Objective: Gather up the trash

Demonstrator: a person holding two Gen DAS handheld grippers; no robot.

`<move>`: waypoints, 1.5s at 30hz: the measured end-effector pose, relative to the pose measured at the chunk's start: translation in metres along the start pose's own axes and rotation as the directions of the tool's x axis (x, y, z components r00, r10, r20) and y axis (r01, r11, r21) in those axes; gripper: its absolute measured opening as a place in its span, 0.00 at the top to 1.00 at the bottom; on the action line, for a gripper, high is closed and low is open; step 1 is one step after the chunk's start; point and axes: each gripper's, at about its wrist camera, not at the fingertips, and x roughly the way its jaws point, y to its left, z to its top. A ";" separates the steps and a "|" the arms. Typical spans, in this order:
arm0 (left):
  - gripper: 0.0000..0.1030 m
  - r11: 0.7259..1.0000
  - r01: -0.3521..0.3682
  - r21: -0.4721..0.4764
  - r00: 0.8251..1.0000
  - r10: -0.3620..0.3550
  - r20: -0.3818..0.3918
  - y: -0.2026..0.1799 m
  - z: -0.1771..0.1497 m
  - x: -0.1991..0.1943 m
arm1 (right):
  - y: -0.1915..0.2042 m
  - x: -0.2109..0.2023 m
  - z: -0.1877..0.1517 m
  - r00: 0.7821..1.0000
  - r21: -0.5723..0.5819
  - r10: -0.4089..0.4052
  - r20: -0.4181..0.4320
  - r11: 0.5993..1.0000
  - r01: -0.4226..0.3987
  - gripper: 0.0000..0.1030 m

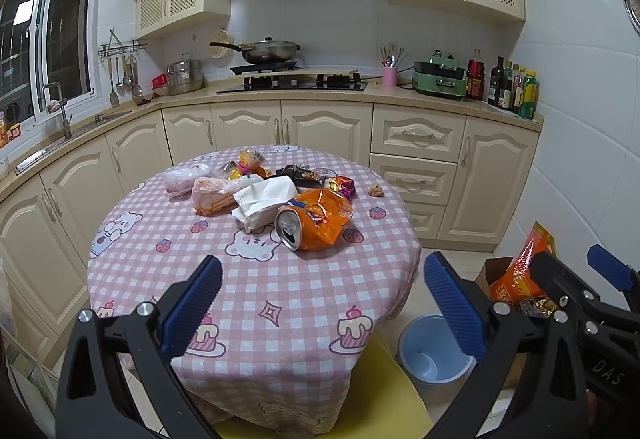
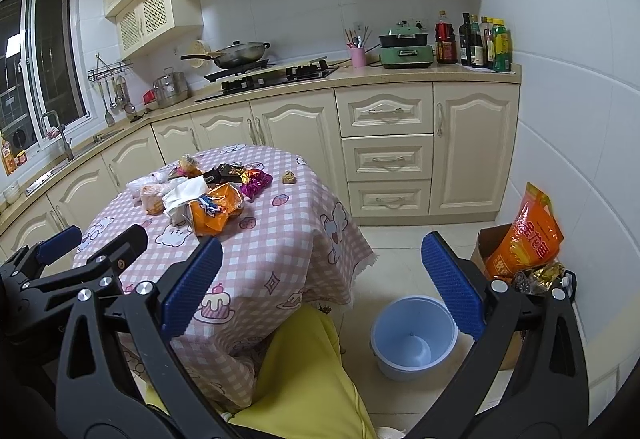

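Round table under pink checked cloth, trash heap on top.

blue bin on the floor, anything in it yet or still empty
Empty, as far as it shows. The blue bin stands upright and open beside the table, and its pale inside wall and bottom look bare in both views.

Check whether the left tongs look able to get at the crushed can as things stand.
Probably yes: the left tongs are open and empty, the can lies at the near edge of the trash pile, and only bare tablecloth lies between them.

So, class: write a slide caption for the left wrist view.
Open left gripper faces trash, including a crushed can, on the checked table.
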 end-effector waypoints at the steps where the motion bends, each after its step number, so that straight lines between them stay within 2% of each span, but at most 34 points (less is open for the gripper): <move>1: 0.04 1.000 -0.001 0.000 1.000 0.001 0.001 0.000 0.000 0.000 | 0.000 -0.001 -0.001 1.000 0.000 0.000 0.000 1.000 0.000 0.05; 14: 0.04 1.000 -0.009 -0.001 1.000 0.009 -0.003 -0.001 -0.001 0.002 | -0.002 0.001 0.003 1.000 0.006 0.010 -0.011 1.000 -0.010 0.05; 20: 0.04 0.998 -0.052 -0.026 0.999 0.052 -0.008 0.007 -0.004 0.002 | 0.000 0.014 0.003 0.995 0.012 0.094 -0.020 0.996 -0.094 0.05; 26: 0.04 0.988 -0.140 -0.063 0.990 0.138 -0.038 0.024 -0.010 0.005 | 0.008 0.040 0.001 0.964 0.018 0.257 -0.073 0.966 -0.256 0.05; 30: 0.04 0.976 -0.192 -0.104 0.980 0.185 -0.073 0.039 -0.012 0.015 | 0.023 0.062 0.002 0.938 0.009 0.322 -0.127 0.946 -0.324 0.05; 35: 0.04 0.951 -0.283 -0.125 0.956 0.269 -0.121 0.052 -0.012 0.031 | 0.039 0.093 0.005 0.912 -0.011 0.358 -0.199 0.930 -0.367 0.05; 40: 0.04 0.937 -0.311 -0.157 0.941 0.281 -0.187 0.071 -0.011 0.049 | 0.054 0.116 0.005 0.891 -0.023 0.378 -0.253 0.918 -0.396 0.05; 45: 0.04 0.927 -0.331 -0.178 0.934 0.295 -0.201 0.086 -0.008 0.058 | 0.070 0.132 0.009 0.879 -0.034 0.392 -0.272 0.909 -0.416 0.05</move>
